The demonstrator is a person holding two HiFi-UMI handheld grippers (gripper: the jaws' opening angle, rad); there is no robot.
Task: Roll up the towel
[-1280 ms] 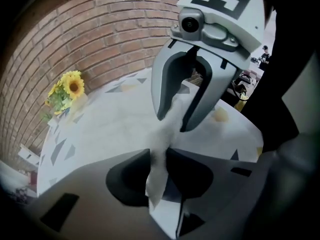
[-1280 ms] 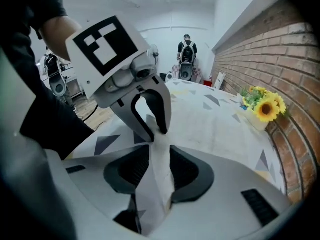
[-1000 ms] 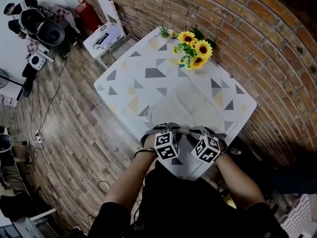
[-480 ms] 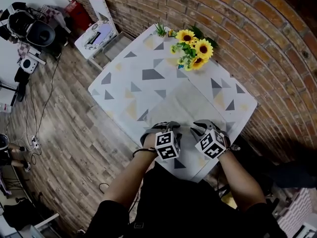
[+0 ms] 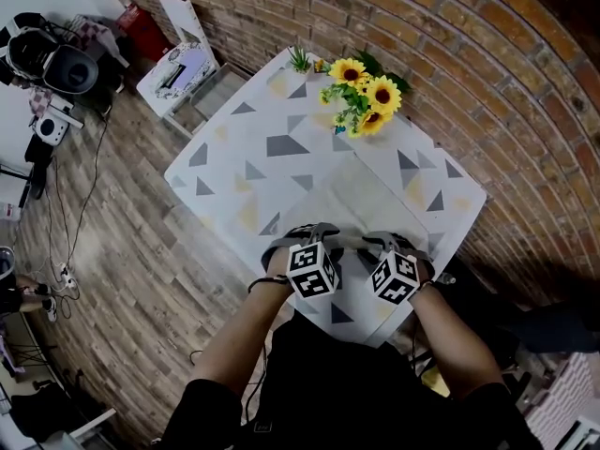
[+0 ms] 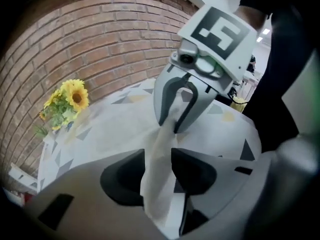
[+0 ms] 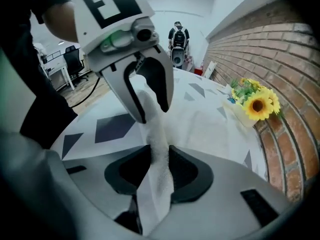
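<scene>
A white towel [image 5: 352,200] lies flat on the patterned table [image 5: 234,157], and its near edge is bunched up at the front. My left gripper [image 5: 302,237] and right gripper [image 5: 382,244] hold that edge side by side. In the left gripper view the left gripper [image 6: 157,160] pinches a thick fold of towel [image 6: 159,194], and the right gripper [image 6: 175,118] shows just ahead, gripping the same strip. The right gripper view shows the right gripper [image 7: 159,161] pressing on the fold [image 7: 157,204]. The jaws of both grippers have just been opening wider, with the towel still between them.
A bunch of sunflowers [image 5: 361,92] stands at the table's far side against the brick wall [image 5: 487,82]. A white case [image 5: 178,68], camera gear [image 5: 56,59] and cables [image 5: 94,186] lie on the wooden floor to the left. The person's arms [image 5: 253,336] reach in from below.
Both grippers have shifted slightly away from the person along the towel, still holding its near edge. The head view has drifted a little.
</scene>
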